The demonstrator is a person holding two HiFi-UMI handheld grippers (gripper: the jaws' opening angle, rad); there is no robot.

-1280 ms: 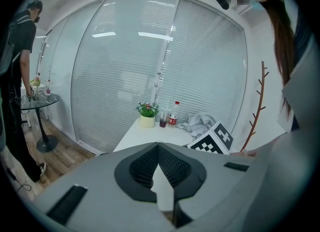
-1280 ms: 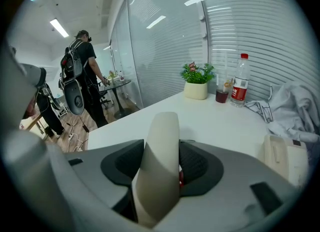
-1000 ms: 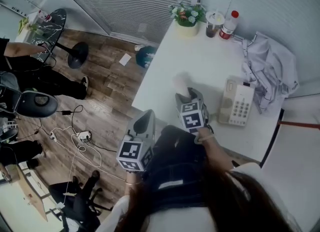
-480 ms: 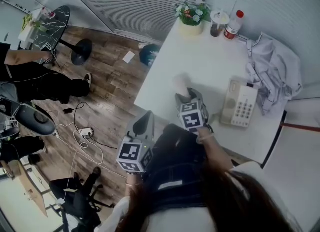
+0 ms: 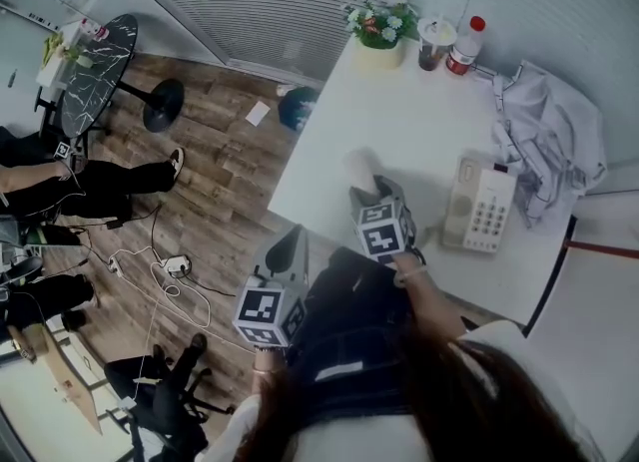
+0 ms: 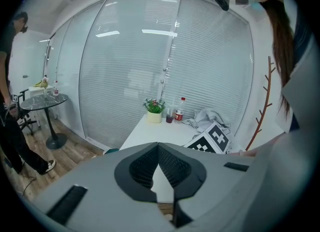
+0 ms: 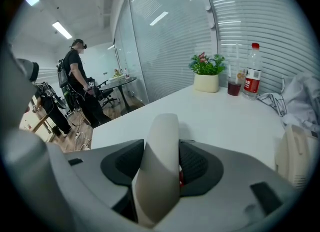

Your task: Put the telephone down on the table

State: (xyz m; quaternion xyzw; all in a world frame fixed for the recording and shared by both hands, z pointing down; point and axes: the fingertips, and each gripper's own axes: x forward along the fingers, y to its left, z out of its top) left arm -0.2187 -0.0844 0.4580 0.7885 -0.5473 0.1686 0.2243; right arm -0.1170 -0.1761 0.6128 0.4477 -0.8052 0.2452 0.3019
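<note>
The handset [image 7: 161,141], pale and curved, stands between the right gripper's [image 7: 162,163] jaws, whose ribbed black pads press on its two sides. In the head view the handset [image 5: 361,165] sticks out past the right gripper [image 5: 374,191], just left of the telephone base [image 5: 479,209] and over the white table [image 5: 399,111]. I cannot tell whether its far end touches the tabletop. The base itself lies flat on the table with its keypad up and its cradle side empty. In the right gripper view the base [image 7: 295,163] shows only as a rounded edge at the right.

The left gripper [image 5: 290,245] is well left of the base, out past the table's edge and above the wooden floor. The left gripper view shows the left gripper [image 6: 158,145] with its jaw tips pressed together and nothing between them.

Just right of the base and behind it lies a crumpled light garment [image 5: 544,136]. Far behind the base, at the table's back edge, stand a potted plant [image 5: 379,31], a cup of dark drink [image 5: 431,46] and a red-capped bottle [image 5: 461,48], in a row. Far left of the base, on the floor, are a round black side table [image 5: 90,61], a seated person's legs [image 5: 90,186] and a power strip [image 5: 165,268] with loose cables.
</note>
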